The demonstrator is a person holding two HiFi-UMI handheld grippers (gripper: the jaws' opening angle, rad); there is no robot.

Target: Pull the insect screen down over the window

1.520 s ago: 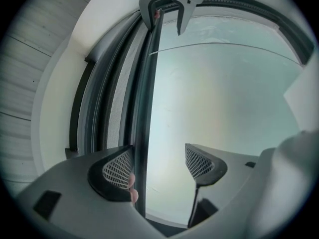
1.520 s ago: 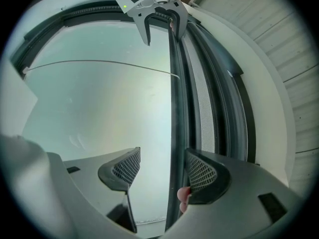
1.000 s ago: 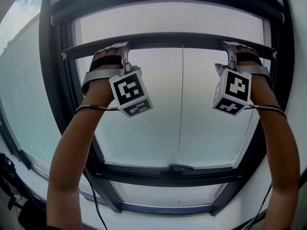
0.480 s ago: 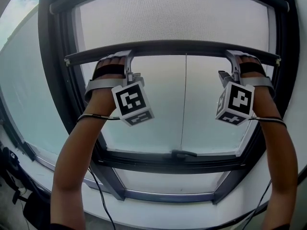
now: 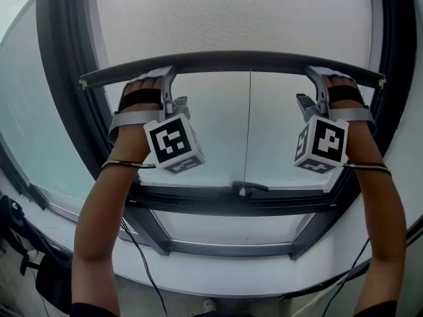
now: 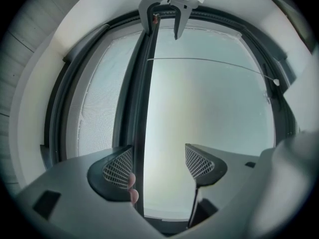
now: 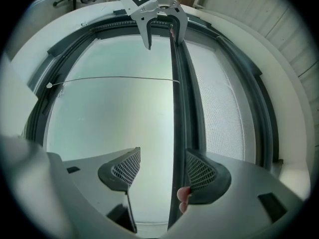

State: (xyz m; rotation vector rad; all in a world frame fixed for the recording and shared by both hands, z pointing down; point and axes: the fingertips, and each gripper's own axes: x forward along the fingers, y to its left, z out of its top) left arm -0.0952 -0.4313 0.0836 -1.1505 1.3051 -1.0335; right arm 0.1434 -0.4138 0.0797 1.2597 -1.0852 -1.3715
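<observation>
The insect screen's white mesh hangs from the top of the window down to its dark bottom bar. My left gripper hooks over the bar at its left end and my right gripper at its right end. In the left gripper view the bar runs between the open jaws of the left gripper, against the left pad, and a fingertip touches it. In the right gripper view the bar lies against the right pad of the open right gripper. A thin pull cord hangs from the bar's middle.
Below the bar is bare glass, then the dark lower frame with a window handle and a white sill. Dark side frames flank the glass. Cables hang below my left arm.
Both grippers and the bar have come down toward the window handle. More mesh shows above the bar and less bare glass below it.
</observation>
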